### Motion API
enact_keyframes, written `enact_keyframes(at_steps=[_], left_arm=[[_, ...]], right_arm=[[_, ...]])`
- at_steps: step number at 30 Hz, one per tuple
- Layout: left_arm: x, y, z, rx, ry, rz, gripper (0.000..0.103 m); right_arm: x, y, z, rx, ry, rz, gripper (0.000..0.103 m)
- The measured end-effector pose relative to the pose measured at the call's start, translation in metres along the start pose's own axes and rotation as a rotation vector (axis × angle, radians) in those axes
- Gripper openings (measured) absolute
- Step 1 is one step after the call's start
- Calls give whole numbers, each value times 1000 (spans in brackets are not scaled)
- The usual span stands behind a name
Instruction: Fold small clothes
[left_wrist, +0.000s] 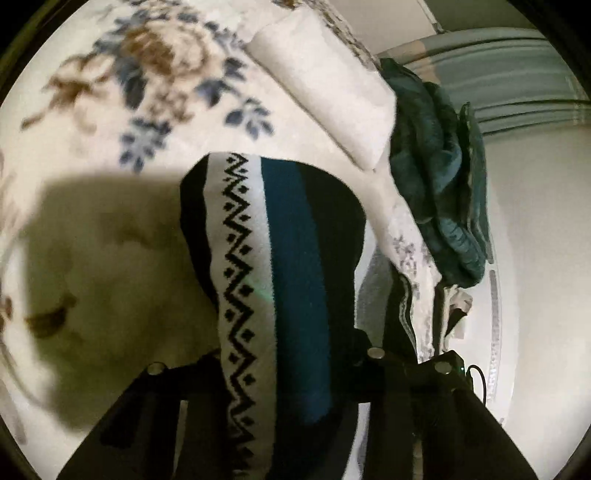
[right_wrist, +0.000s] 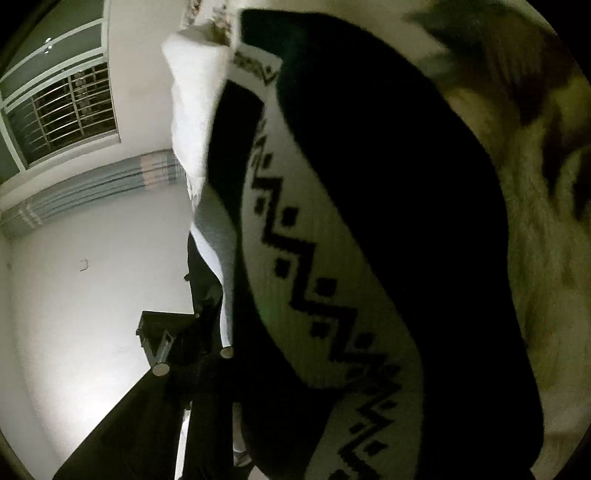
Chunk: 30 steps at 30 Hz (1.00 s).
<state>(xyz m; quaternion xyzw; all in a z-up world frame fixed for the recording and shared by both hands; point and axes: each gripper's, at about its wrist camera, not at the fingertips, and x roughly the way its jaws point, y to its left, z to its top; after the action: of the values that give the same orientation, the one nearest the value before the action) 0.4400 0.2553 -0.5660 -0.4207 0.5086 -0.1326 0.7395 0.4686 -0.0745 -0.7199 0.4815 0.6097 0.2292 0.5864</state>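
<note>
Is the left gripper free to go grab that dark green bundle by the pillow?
Probably not yet: the left gripper looks closed on the patterned knit garment, so it is occupied. The green bundle itself lies uncovered beside the white pillow.

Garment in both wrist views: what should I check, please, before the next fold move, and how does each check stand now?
1. Left claw grips the garment: ok, the cloth runs between its fingers.
2. Right claw grips it: cannot tell, the cloth hides one finger.
3. Garment lies flat: not ok, it bulges and curves.
4. Bare blanket to lay it on: ok, beside the garment.
5. Garment apart from the teal pile: ok.
6. Garment apart from the pillow: ok in the left wrist view.
</note>
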Motion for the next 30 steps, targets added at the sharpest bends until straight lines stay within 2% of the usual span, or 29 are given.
enact_keyframes(at_steps=[8, 14, 19, 22, 24, 27, 30], left_arm=[[-28, -39, 52, 89, 51, -36, 28], [-40, -79, 128, 171, 46, -67, 28], [-39, -104, 211, 202, -24, -73, 28], [-30, -109, 263, 208, -56, -64, 28], [-13, -111, 299, 233, -67, -39, 28], [16, -102, 340, 276, -55, 19, 29], [53, -81, 365, 297, -13, 104, 31]], right_arm=[[-27, 67, -14, -23, -100, -23, 23], [-43, 142, 14, -76, -181, -11, 23], [-31, 205, 77, -145, -217, 17, 23], [-15, 232, 126, -180, -230, 22, 23], [5, 245, 170, -195, -241, 18, 23], [30, 248, 218, -204, -246, -2, 23], [62, 239, 260, -195, -241, -52, 23]])
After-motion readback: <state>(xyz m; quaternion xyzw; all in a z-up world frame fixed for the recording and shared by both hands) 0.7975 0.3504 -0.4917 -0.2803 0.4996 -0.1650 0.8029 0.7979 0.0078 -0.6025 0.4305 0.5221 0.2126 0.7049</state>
